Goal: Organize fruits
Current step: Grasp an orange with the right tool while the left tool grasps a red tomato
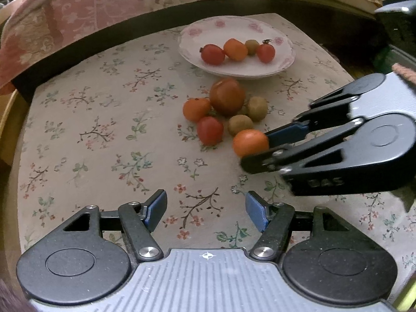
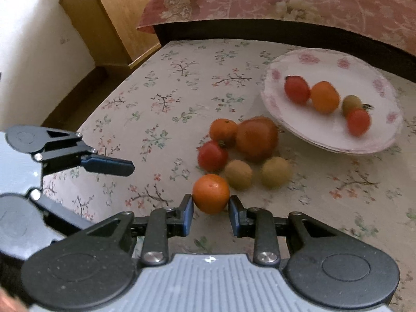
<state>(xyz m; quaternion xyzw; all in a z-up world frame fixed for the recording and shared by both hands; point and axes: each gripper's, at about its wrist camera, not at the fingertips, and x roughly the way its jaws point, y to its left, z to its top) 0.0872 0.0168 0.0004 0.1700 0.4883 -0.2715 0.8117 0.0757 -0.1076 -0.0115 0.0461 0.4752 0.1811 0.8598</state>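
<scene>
A floral tablecloth point(image 1: 104, 135) with small branch and blossom prints is covering the table across the middle of both views. A pink patterned bedspread point(image 1: 85, 7) is draping over a dark edge along the top of the frame. A wooden cabinet point(image 2: 111, 18) is standing against a white wall point(image 2: 33, 52) at upper left of the right wrist view.

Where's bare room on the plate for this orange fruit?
Plate: far half behind its four-fruit row is bare, as is the near-left rim strip. Crowded: the loose pile against the plate's near edge. Right gripper brackets the orange fruit; left gripper is empty.
</scene>
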